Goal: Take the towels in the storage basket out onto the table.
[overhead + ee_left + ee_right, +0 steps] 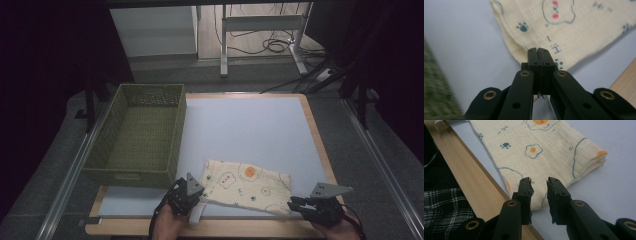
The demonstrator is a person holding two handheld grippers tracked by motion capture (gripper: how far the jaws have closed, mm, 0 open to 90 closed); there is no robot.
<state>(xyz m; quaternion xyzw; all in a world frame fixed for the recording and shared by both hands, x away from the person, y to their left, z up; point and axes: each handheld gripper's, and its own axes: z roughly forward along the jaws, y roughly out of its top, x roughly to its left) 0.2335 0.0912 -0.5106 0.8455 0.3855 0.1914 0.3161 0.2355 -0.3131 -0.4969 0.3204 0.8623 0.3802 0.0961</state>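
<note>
1. At the near edge of the table, the left gripper (196, 200) sits by the near left corner of the folded cloth (247, 187). In the left gripper view its jaws are pressed tight together at the cloth's corner (534, 40); whether any fabric is pinched between them I cannot tell.
2. The right gripper (296, 204) sits at the cloth's near right corner. In the right gripper view (539, 183) its jaws stand apart, one on each side of the corner of the cloth (544, 150), and the pads are not pressing on it.
3. The cloth is pale yellow, printed with fried eggs, paw prints and small animal faces. It lies folded flat on the light mat (250, 125), close to the wooden table edge (210, 228) nearest the person.
4. Farther back on the left, a green woven basket (107, 145) stands on the table, just beside the mat's left edge and well apart from the cloth.
5. Beyond the table, cables (272, 45) lie on the floor.
</note>
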